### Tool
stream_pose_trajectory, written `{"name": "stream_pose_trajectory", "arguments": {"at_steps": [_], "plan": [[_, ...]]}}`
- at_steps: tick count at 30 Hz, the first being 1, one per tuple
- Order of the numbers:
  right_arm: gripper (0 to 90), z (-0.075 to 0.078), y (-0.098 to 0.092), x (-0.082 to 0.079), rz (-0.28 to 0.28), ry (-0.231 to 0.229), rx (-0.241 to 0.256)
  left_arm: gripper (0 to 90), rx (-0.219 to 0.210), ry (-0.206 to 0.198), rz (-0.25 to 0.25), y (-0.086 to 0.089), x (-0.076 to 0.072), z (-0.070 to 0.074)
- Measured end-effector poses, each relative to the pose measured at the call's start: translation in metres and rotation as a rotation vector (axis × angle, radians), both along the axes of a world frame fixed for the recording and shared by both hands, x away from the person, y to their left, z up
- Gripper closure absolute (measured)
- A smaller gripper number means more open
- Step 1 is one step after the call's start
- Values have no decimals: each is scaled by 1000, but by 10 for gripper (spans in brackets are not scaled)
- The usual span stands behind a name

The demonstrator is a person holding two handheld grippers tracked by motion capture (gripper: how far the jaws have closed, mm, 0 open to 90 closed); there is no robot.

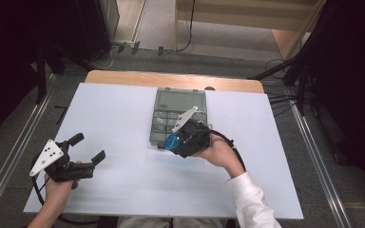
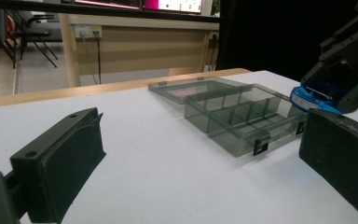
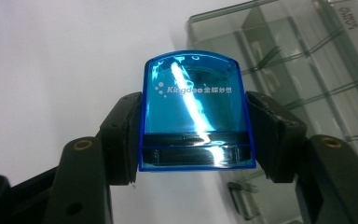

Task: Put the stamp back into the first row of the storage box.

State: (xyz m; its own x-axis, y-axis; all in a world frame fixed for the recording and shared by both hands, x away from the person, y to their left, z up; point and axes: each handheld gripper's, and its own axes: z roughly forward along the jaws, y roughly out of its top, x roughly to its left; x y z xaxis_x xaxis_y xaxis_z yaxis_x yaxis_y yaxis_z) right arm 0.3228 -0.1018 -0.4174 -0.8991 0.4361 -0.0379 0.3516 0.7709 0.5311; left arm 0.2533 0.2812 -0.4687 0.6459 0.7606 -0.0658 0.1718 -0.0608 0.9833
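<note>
My right gripper (image 1: 175,141) is shut on a small blue translucent plastic case (image 3: 195,112) printed "Kingdee", held by its two sides above the front left corner of the organizer. That blue case (image 2: 314,97) also appears at the right of the left gripper view, over the box's near end. A smoky grey compartment organizer box (image 1: 177,122) lies in the middle of the white table (image 1: 123,185) with its lid (image 1: 179,100) folded open to the far side. My left gripper (image 1: 91,148) rests at the table's left, jaws wide open and holding nothing, pointed toward the organizer box (image 2: 242,119).
The white board covers a wooden table whose far edge (image 1: 171,79) shows. Metal rails (image 1: 9,161) run along both sides on the floor. Black stands and cables (image 1: 285,71) sit beyond the far right corner. A wooden desk (image 2: 135,42) stands behind.
</note>
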Motion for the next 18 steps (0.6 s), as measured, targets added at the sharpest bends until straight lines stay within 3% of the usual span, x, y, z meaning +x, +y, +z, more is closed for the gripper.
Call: {"name": "stream_pose_trajectory", "arguments": {"at_steps": [6,11,12,18], "plan": [[419,5,-5,17,-14,-5,0,0,-4,2,2,0,0,0],[418,11,-8,31,1,-27,-2,0,-4,3,3,1,0,0],[418,13,-10,36,6,-42,22,0,-3,2,3,1,0,0],[418,15,-15,55,12,-47,15,0,1,3,3,0,0,0]]}}
